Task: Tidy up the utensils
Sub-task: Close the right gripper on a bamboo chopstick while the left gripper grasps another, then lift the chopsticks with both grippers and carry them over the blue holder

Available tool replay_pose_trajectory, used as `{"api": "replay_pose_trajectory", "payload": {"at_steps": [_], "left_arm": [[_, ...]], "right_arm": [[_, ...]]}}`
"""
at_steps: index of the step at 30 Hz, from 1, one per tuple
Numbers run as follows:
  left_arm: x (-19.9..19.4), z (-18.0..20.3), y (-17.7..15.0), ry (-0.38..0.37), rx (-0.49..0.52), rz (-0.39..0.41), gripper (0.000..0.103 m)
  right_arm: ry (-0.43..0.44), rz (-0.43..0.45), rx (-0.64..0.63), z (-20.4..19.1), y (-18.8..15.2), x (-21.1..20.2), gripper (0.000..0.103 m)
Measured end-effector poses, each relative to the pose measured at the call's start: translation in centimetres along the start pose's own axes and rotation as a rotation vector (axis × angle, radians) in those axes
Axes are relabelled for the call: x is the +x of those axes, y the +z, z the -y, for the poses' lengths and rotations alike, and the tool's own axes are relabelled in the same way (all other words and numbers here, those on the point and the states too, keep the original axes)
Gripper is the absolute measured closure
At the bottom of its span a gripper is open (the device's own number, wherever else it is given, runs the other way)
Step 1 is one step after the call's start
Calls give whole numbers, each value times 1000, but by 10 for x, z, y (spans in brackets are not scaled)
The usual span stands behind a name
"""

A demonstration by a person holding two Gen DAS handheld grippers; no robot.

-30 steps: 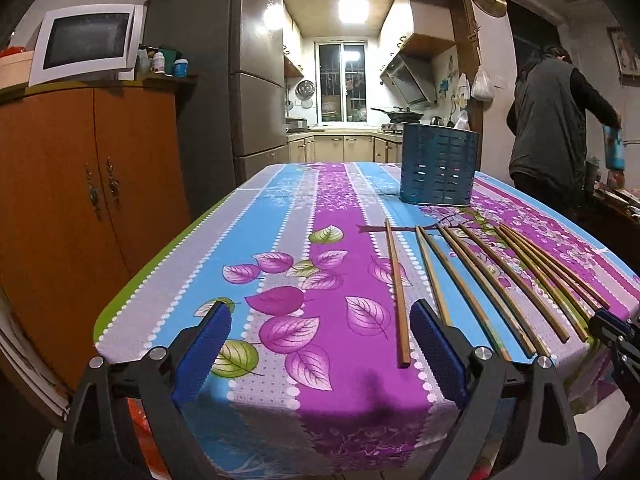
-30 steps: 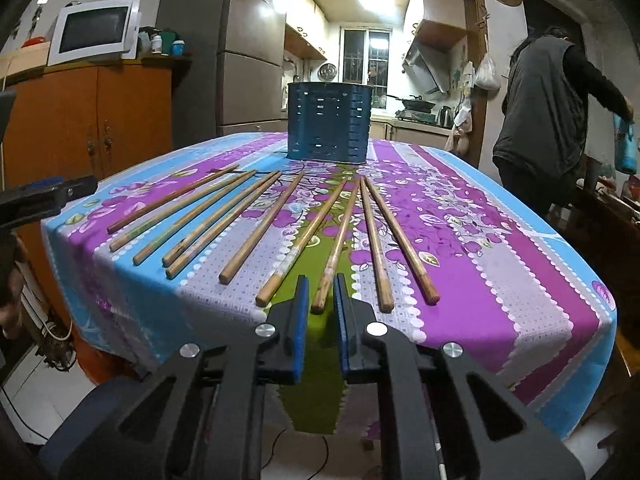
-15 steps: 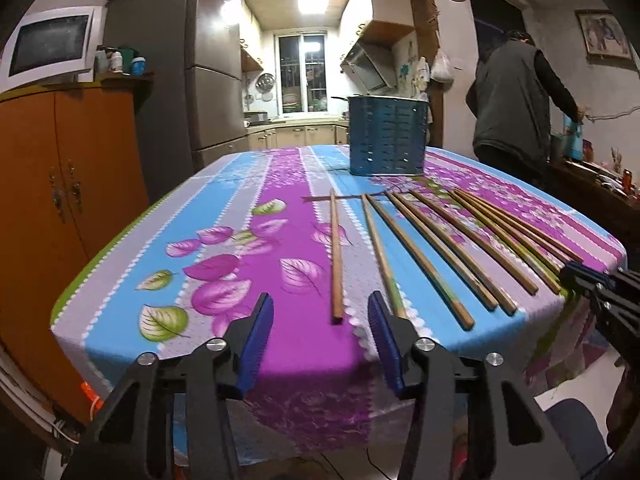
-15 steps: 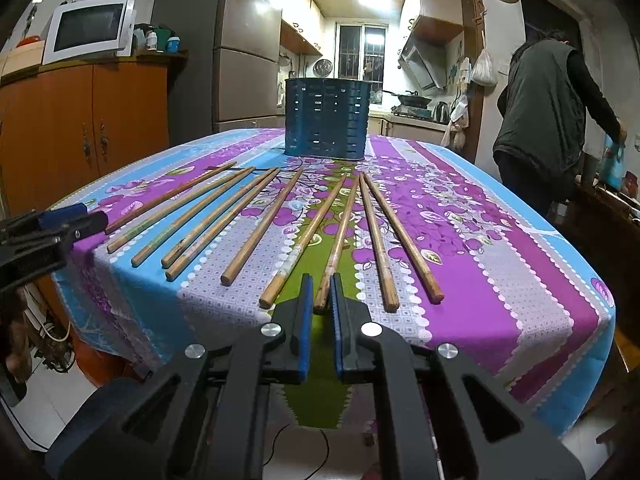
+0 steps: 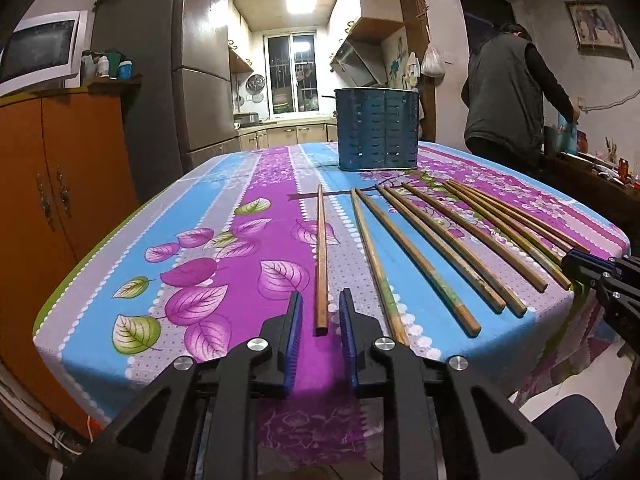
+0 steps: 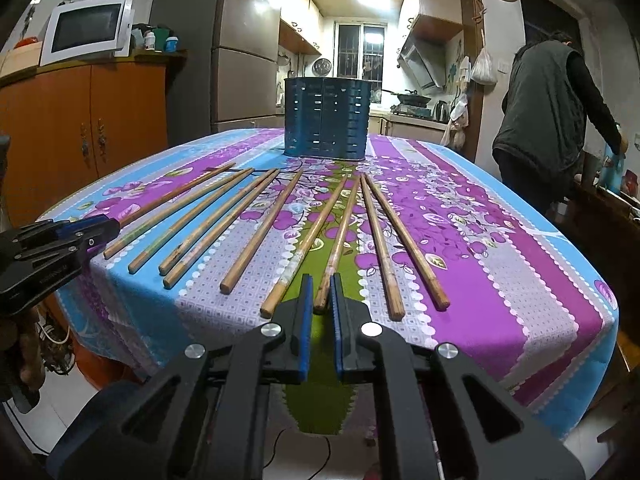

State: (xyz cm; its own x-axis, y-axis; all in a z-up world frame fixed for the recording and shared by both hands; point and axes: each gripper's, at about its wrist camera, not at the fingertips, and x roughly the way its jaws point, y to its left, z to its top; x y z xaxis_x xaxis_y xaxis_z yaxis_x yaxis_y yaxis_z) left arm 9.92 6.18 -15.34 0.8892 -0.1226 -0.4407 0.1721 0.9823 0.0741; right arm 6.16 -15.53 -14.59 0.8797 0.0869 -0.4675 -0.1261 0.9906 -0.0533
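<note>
Approach stage: our left gripper [image 5: 320, 316], jaws narrowed but empty, straddles the near end of the leftmost long wooden chopstick [image 5: 321, 256]; our right gripper [image 6: 319, 294], jaws almost closed and empty, aims at another wooden chopstick [image 6: 338, 240]. The slotted blue metal utensil holder [image 5: 377, 134] stands at twelve o'clock on the floral purple-and-blue tablecloth [image 5: 224, 264]. We should centre each stick between the pads before closing, gripping near its end.

Ten chopsticks [image 6: 262, 233] fan across the bench [image 6: 500, 264] before a blue holder [image 6: 326, 118]; the right hand-held gripper [image 6: 319, 300], jaws narrowly parted, flanks one chopstick [image 6: 337, 245] end; the left hand-held gripper [image 6: 96, 229] sits beside
</note>
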Motion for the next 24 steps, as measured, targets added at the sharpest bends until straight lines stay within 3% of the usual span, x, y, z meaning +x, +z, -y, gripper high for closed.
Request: {"api": "replay_pose_trajectory", "payload": {"at_steps": [3,24], "left_arm": [[0,5,-3,2,20,21,92],[0,4,-9,2,15,77,95]], "right_arm": [[-10,6,-9,-2,-1,1,96],[-18,38,5,1,-4,4,96]]}}
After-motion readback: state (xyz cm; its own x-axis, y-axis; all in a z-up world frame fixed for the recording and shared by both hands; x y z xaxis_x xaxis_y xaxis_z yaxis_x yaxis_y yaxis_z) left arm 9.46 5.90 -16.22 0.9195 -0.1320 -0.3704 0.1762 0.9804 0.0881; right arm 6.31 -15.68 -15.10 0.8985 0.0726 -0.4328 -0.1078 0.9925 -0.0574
